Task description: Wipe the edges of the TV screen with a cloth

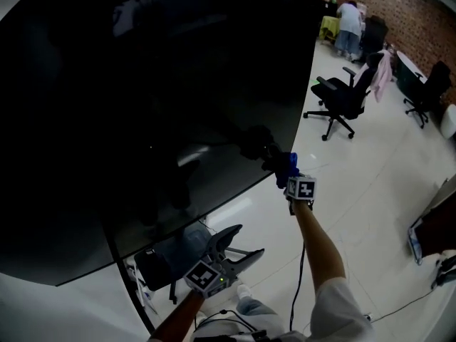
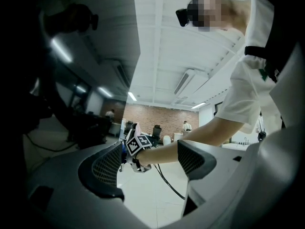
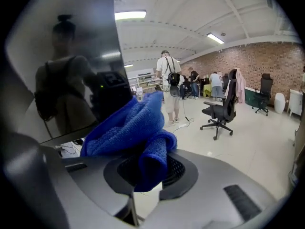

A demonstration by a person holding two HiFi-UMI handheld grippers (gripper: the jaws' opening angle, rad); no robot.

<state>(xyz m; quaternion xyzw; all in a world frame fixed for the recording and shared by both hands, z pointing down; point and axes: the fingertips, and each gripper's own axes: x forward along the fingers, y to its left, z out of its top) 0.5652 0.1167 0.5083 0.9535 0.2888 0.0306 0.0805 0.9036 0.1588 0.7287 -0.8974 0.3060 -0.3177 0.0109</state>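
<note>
White glossy floor [image 1: 385, 191], a brick wall [image 1: 399, 13] and black chairs [image 1: 340, 98] make up an open office. Filling the left is the TV screen [image 1: 142, 112], dark, glassy and hard, probably easy to smear. At its right edge, low down, the right gripper [image 3: 150, 171] has its jaws clamped on a bunched blue cloth [image 3: 128, 128]. It looks soft, light and nappy, and is best pinched mid-fold so it does not slip out. Below, the left gripper [image 2: 150, 163] is spread wide, empty.
</note>
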